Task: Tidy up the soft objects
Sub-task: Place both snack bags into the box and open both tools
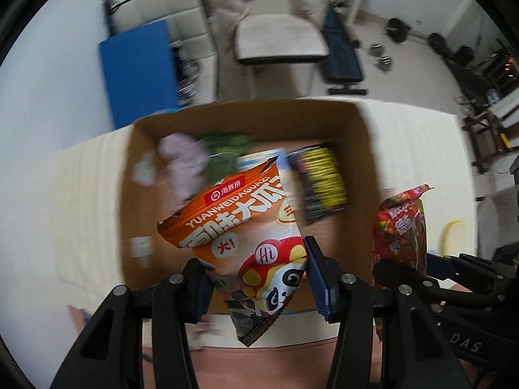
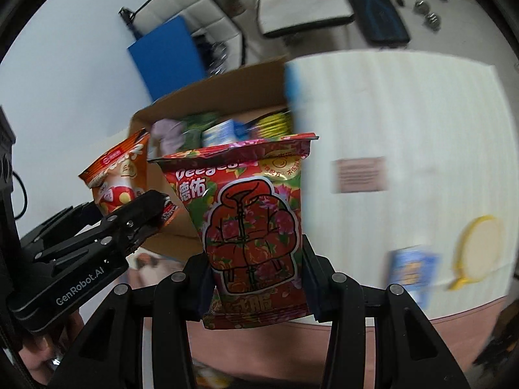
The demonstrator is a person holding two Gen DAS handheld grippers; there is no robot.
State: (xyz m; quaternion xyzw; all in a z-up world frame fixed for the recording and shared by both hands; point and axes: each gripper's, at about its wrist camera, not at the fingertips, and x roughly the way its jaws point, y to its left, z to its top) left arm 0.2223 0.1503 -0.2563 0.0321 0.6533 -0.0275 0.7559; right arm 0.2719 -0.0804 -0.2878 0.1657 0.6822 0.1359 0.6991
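My left gripper (image 1: 258, 283) is shut on an orange snack bag (image 1: 246, 236) with a panda print, held above the open cardboard box (image 1: 363, 136). Inside the box lie a purple soft item (image 1: 181, 162), a green packet (image 1: 227, 144), a white-blue pack (image 1: 256, 159) and a black-yellow pack (image 1: 321, 181). My right gripper (image 2: 256, 280) is shut on a red flowered packet (image 2: 253, 214) with a jacket drawing, just right of the box. In the right wrist view the left gripper (image 2: 142, 214) grips the orange bag (image 2: 116, 178) at the left.
The box stands on a cream cloth (image 2: 405, 123) over a table with a pink front edge (image 2: 324, 350). On the cloth lie a yellow-rimmed round thing (image 2: 480, 246), a blue packet (image 2: 412, 269) and a pink label (image 2: 360, 175). Behind are a blue board (image 1: 139, 71), a chair and weights.
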